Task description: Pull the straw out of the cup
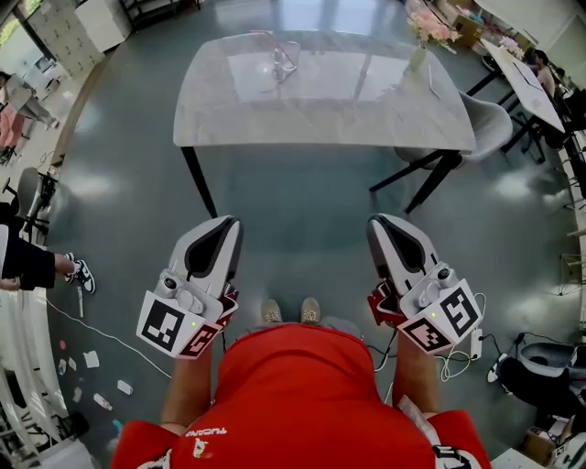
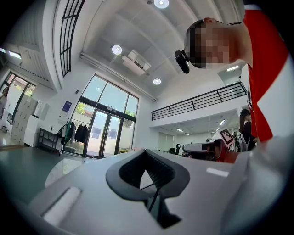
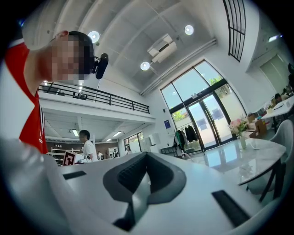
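- Red shirt [image 1: 293, 394] fills the bottom centre
- Left gripper [image 1: 225, 223] and right gripper [image 1: 383, 222], mid-frame, jaws closed, empty
- Clear cup [image 1: 286, 60] with the straw [image 1: 271, 40] in it, top centre on the table [image 1: 229, 110]
- Vase [image 1: 418, 58] holding flowers [image 1: 430, 25], upper right

Table [image 1: 366, 101] glossy, smooth, marble-look; cup [image 1: 286, 57] clear, shiny; floor [image 1: 302, 220] polished, reflective.

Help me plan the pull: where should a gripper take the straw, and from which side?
Probably the end of the straw that sticks out past the rim of the cup, approached from above on the near side: only that part is free of the cup's wall. Its lean is too small to judge.
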Motion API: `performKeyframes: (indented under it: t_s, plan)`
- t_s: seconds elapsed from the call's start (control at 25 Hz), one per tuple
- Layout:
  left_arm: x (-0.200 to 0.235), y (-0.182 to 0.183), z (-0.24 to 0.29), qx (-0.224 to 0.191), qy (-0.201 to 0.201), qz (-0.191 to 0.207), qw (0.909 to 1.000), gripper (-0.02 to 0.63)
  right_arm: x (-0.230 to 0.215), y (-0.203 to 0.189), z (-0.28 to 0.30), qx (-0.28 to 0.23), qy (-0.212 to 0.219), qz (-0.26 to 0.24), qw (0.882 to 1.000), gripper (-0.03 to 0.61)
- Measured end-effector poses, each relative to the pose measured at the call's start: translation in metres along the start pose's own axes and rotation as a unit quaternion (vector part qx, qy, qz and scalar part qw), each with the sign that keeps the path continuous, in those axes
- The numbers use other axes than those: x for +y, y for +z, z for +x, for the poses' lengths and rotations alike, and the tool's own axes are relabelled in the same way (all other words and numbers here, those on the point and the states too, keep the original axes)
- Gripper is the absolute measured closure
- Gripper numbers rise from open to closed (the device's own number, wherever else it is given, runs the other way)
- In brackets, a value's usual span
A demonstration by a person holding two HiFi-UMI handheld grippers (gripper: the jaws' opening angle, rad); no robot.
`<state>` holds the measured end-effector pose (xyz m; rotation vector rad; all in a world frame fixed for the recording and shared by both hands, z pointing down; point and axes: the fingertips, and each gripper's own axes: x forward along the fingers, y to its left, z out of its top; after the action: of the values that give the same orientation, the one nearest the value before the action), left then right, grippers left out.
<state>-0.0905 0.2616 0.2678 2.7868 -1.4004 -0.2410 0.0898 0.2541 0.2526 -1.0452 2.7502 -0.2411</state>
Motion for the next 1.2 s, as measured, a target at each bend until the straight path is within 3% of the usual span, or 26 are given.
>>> performKeyframes:
  t_s: [0.44, 1.2]
  plan:
    - [-0.018, -0.006, 0.021, 0.003, 0.01, 0.004, 0.9999, 0.609, -0.026, 0.009, -0.015, -0.01, 0.011, 0.01, 1.0, 0.577]
    - [-0.028, -0.004, 0.053, 0.002, 0.052, 0.032, 0.9981, 0.609, -0.057, 0.021, -0.006, -0.009, 0.073, 0.0, 0.997, 0.577]
